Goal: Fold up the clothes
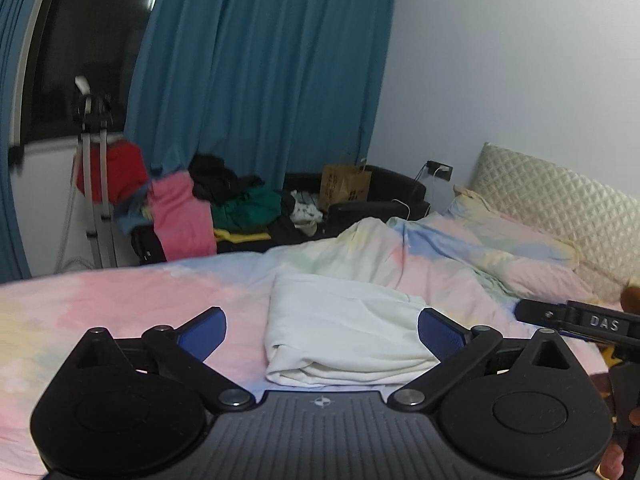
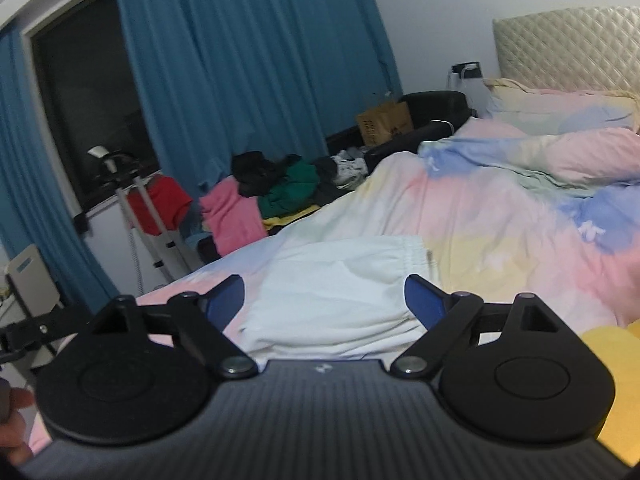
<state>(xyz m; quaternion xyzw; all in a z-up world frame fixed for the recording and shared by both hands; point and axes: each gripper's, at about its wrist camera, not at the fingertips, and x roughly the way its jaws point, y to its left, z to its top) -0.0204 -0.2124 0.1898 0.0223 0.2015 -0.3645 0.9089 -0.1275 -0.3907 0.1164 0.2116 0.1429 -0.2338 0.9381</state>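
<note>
Bedroom, dim light: blue curtains (image 1: 256, 80) beside dark window (image 1: 92, 40), white wall (image 1: 500, 60), quilted headboard (image 1: 560, 200), pastel bed (image 1: 120, 300), black sofa (image 1: 380, 192).

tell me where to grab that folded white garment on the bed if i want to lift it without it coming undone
Take the folded white garment at its thick near edge, where the stacked layers curl over, coming in low from the near side. Pinching all the layers there should keep the fold together. The far elastic band looks thinner and would probably let it unfold. Both the left gripper and right gripper are open and clear of it.
</note>
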